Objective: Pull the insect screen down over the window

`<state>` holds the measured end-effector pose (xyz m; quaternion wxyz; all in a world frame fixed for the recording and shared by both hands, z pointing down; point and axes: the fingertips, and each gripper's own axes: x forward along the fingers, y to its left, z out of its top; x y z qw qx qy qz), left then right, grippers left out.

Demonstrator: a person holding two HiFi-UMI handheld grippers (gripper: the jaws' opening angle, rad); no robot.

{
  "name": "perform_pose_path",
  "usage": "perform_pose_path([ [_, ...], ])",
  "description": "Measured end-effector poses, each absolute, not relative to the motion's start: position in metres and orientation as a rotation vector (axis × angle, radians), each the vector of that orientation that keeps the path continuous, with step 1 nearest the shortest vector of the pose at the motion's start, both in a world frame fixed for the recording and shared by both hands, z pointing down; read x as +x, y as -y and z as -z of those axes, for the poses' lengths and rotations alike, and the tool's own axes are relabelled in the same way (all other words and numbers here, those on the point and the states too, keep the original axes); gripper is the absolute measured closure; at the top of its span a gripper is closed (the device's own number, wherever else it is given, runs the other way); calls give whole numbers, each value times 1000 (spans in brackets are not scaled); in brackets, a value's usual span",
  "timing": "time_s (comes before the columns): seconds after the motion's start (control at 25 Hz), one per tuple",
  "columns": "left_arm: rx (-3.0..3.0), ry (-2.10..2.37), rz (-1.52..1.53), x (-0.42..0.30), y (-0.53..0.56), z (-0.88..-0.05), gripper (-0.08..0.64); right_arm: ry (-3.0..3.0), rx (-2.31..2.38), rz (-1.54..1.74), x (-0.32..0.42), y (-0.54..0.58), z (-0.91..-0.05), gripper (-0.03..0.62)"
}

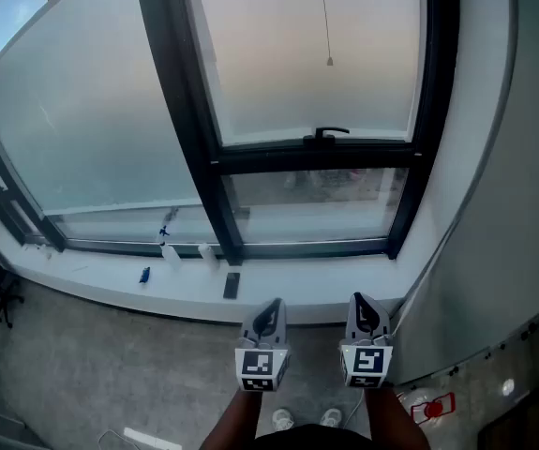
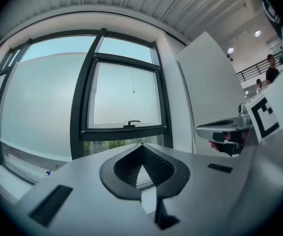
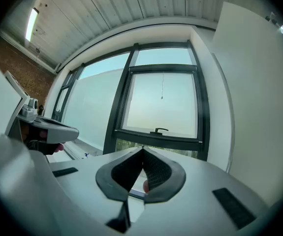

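Note:
A dark-framed window (image 1: 220,162) fills the wall ahead. Its right-hand pane (image 1: 306,54) has a black handle (image 1: 325,134) on its lower bar. A thin pull cord (image 1: 324,17) hangs down in front of that pane and ends in a small weight (image 1: 329,61); the screen itself is above the picture, unseen. The cord also shows in the left gripper view (image 2: 133,80) and the right gripper view (image 3: 162,87). My left gripper (image 1: 271,306) and right gripper (image 1: 361,300) are side by side, level, well short of the window. Both are shut with nothing between their jaws (image 2: 141,145) (image 3: 142,148).
The white sill (image 1: 278,293) carries a small blue item (image 1: 144,275) and a dark flat piece (image 1: 232,285). A white wall panel (image 1: 513,204) closes in on the right. People stand far off at the right of the left gripper view (image 2: 270,73). My shoes (image 1: 283,420) are on grey floor.

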<state>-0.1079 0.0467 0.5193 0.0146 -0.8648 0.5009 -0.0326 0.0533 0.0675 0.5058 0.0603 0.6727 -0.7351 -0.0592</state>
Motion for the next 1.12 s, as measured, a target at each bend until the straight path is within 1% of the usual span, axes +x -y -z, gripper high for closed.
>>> perform_pose_path([
  [0.72,-2678,-1592,134,-96,-41,-528,560,2295,2028,195,64,-62,-507,591],
  [1.12,-2695,-1581,130,-64,-32,-529,560,2273,2028,150,95,-55,-515,591],
])
